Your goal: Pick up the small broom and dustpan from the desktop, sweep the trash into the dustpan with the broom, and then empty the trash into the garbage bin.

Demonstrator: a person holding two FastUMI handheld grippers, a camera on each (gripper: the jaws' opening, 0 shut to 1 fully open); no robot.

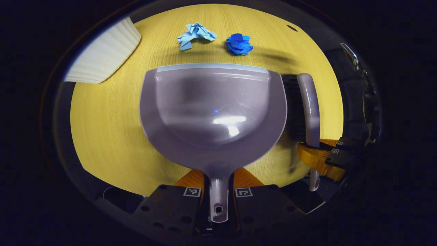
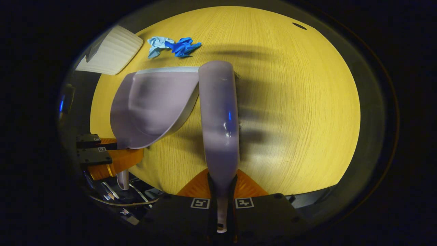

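Observation:
A grey dustpan (image 1: 213, 112) lies over the yellow desktop (image 1: 106, 123), its lip toward two paper wads. My left gripper (image 1: 219, 186) is shut on the dustpan's handle. Beyond the lip lie a light blue crumpled paper (image 1: 195, 34) and a dark blue crumpled paper (image 1: 239, 43). To the dustpan's right is the grey broom (image 1: 309, 109) with dark bristles, held by the other gripper (image 1: 322, 155). In the right gripper view my right gripper (image 2: 222, 191) is shut on the broom (image 2: 218, 119) handle, with the dustpan (image 2: 153, 102) to its left and the paper wads (image 2: 174, 46) farther off.
A white ribbed bin (image 1: 104, 54) stands at the desk's far left corner, also seen as the white bin (image 2: 111, 51) in the right gripper view. A small dark hole (image 2: 299, 25) marks the desktop at the far right. Open wood spreads right of the broom.

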